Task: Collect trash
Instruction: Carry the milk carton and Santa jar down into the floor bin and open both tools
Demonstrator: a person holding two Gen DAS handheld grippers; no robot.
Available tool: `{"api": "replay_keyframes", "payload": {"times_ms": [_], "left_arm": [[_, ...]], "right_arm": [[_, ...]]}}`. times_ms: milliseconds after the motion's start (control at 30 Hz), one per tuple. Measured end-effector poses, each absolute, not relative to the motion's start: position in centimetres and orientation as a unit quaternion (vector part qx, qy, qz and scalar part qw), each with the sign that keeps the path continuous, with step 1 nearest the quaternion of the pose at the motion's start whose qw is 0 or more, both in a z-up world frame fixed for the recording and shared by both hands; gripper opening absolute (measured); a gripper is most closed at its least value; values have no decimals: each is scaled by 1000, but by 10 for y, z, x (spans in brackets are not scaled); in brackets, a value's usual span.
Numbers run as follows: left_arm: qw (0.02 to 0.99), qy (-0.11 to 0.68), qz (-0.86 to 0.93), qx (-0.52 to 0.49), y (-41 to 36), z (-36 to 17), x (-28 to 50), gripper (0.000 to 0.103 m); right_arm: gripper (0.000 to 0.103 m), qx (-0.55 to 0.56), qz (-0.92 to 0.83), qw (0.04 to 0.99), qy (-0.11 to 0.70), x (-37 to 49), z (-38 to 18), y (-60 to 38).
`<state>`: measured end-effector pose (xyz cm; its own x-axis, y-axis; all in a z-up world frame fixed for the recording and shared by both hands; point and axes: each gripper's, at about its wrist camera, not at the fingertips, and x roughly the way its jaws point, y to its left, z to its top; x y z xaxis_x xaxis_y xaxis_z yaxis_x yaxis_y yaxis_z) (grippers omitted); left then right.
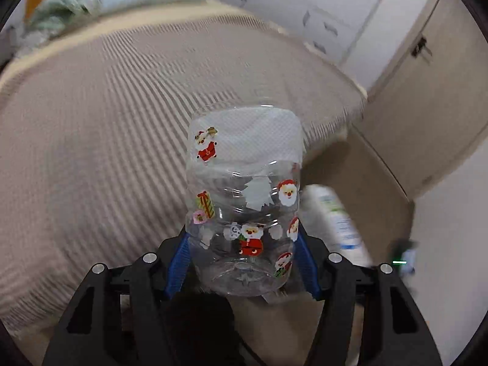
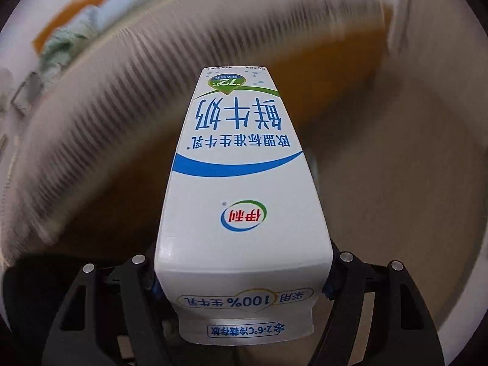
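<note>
Clear plastic bottle [image 1: 244,201], Santa stickers and tissue inside, sits center frame, pinched near its base by the left gripper [image 1: 243,262]; thin walls look crushable. Milk carton [image 2: 241,201], center frame, is clamped by the right gripper [image 2: 242,274]: stiffer, probably light. Bed [image 1: 106,128] fills the left.

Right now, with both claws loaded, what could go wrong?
1. The left claw pinches a thin clear plastic container near its base; it may buckle or slip, and the tissue inside could fall out.
2. The right claw holds the milk carton at one end only; a fast swing might lever it loose.
</note>
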<state>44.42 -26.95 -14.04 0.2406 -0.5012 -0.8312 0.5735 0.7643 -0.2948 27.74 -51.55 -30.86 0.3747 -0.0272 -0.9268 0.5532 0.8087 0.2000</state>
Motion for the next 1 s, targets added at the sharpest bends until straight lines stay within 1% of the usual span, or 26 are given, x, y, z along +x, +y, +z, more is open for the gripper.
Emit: {"api": "replay_keyframes", "payload": {"times_ms": [100,200,333,433,533,700,867,1000], "left_arm": [[774,530,-343,56,-288,-163,444,58],[762,544,-344,74,-308,-180,447,58],[750,559,-343,91,-337,-201,438,59],[740,565,-348,105,-357,-212,433,59],[725,573,-363,118,-381,-226,418,60],[682,607,-387,127,-415,-261,412,60],[615,674,-391,123,-471,-320,408,60],[598,689,-377,162,-515,-370,403,61]], "right_arm": [[70,256,-181,769,557,294,-362,-504],[71,243,-180,753,584,318,-401,-496],[72,207,-185,736,617,332,-439,-493],[74,189,-144,738,631,334,-451,-483],[74,155,-131,746,634,318,-445,-479],[75,208,-106,771,593,274,-408,-491],[75,258,-154,777,553,225,-373,-531],[75,281,-201,778,525,201,-358,-561]]}}
